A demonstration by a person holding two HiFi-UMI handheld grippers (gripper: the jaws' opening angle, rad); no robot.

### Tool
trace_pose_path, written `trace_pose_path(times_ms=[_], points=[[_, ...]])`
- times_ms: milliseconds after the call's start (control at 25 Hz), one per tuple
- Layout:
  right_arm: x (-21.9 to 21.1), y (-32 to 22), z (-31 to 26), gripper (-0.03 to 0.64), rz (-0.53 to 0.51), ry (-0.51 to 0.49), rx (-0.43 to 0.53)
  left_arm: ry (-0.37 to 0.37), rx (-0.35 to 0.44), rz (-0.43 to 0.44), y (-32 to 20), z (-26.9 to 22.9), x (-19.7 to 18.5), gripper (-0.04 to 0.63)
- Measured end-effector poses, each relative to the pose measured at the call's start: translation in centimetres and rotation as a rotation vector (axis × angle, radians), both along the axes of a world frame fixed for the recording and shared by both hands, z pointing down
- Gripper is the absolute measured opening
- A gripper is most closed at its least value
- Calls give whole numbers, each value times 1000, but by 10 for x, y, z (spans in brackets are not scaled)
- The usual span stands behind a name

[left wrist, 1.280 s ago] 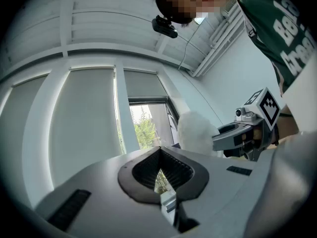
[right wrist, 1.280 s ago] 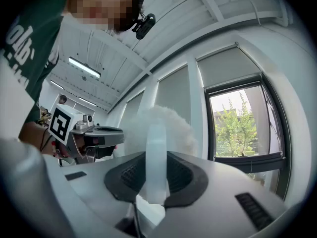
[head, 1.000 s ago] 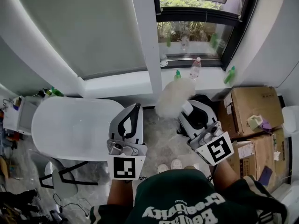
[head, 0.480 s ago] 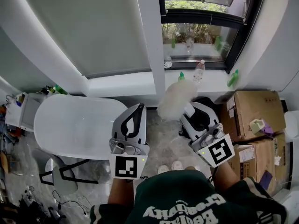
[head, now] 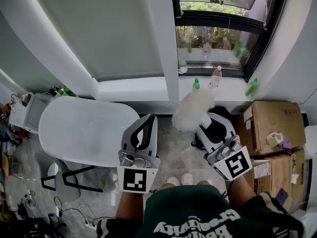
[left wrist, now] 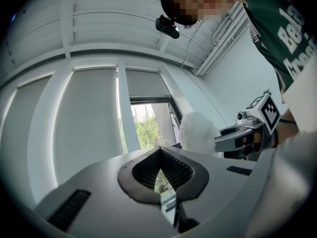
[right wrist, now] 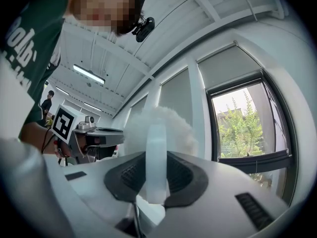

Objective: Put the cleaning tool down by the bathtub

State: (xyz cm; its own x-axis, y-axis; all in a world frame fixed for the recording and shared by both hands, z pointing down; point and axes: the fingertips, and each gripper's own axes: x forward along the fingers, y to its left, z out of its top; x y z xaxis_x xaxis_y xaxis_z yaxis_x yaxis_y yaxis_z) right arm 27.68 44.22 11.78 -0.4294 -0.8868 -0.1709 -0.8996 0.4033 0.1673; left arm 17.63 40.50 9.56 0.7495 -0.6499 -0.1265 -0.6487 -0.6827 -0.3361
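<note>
Cleaning tool [head: 192, 111], a fluffy white duster on a pale translucent handle, is off the floor, pinched by that handle in the right gripper [head: 206, 121]. Its head sits between the white bathtub [head: 84, 133] and the cardboard boxes [head: 270, 120]. Compared with a second ago the hold is unchanged; only the whole view has slid slightly. White lettering on the person's green shirt [head: 198, 217] reads upside down, too unclear to make out. Both grippers are held side by side, roughly level, pointing at the window. The left gripper [head: 150, 118] has its jaws pressed together on nothing.
</note>
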Motion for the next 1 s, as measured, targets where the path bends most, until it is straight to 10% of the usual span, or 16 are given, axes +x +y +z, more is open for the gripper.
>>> trace_pose_path(times_ms=[1000], points=[[-23, -27, 27, 95, -93, 15, -43, -28, -10, -44, -18, 17, -8, 6]])
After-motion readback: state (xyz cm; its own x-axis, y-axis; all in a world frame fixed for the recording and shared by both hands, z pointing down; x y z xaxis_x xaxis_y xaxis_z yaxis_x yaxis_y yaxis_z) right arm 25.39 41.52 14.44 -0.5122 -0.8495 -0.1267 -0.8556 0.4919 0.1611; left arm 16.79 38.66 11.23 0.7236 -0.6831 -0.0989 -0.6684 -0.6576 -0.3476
